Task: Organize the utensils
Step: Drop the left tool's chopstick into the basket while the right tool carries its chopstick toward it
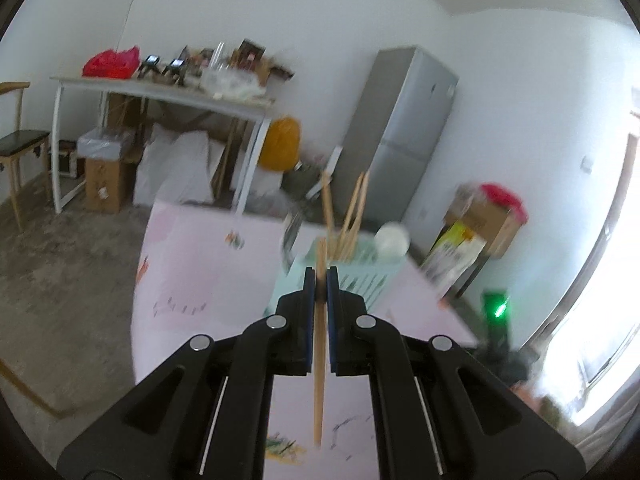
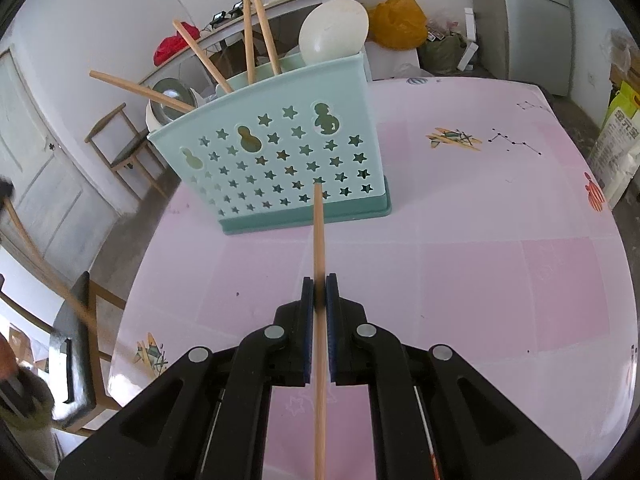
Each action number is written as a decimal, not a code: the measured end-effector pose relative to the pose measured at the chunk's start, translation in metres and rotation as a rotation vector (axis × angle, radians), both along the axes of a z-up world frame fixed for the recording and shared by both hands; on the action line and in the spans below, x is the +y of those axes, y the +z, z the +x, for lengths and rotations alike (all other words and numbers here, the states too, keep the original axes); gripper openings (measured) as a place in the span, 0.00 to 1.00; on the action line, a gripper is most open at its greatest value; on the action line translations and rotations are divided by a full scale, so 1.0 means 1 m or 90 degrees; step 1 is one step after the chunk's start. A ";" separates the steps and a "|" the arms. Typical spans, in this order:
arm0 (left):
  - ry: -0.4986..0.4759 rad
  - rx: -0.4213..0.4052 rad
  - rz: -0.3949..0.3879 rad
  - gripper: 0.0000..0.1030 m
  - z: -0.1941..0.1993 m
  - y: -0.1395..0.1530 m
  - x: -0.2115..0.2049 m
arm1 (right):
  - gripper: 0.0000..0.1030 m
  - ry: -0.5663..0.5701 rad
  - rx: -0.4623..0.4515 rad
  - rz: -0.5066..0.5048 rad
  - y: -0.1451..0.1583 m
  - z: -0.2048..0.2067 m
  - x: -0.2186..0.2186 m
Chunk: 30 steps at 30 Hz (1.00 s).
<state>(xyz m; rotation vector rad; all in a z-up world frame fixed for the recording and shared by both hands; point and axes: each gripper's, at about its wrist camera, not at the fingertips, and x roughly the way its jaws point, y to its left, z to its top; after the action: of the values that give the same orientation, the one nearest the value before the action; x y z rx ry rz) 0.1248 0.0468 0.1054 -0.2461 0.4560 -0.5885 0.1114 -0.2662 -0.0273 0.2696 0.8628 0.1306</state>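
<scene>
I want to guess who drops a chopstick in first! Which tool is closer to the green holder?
Probably left. The left tool is up beside the holder rim; the right tool sits back over the table, facing its starry wall.

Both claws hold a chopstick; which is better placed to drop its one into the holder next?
Probably the left claw: its chopstick stands upright near the utensil holder. The right claw is lower.

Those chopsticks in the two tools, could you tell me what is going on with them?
A person is sorting utensils into the holder on the pink table. The left tool is shut on one chopstick, and the right tool is shut on another chopstick whose tip points at the holder's front. Four chopsticks and a white spoon already stand in the holder.
</scene>
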 end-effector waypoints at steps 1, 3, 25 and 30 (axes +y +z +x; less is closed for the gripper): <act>-0.007 -0.015 -0.014 0.04 0.004 0.011 -0.001 | 0.06 -0.001 -0.002 0.002 0.000 -0.001 -0.001; -0.022 -0.043 -0.042 0.04 0.014 0.032 -0.006 | 0.06 -0.004 -0.005 0.005 0.000 -0.002 -0.003; 0.082 -0.139 -0.014 0.04 0.138 0.057 -0.142 | 0.06 -0.019 -0.022 0.050 0.001 -0.015 -0.023; 0.062 -0.111 0.017 0.05 0.136 0.029 -0.151 | 0.06 -0.018 -0.021 0.055 0.002 -0.016 -0.026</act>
<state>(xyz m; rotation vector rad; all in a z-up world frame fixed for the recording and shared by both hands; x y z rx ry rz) 0.2606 -0.1039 0.1347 -0.1879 0.2818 -0.5039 0.0956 -0.2925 -0.0252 0.3596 0.8213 0.1451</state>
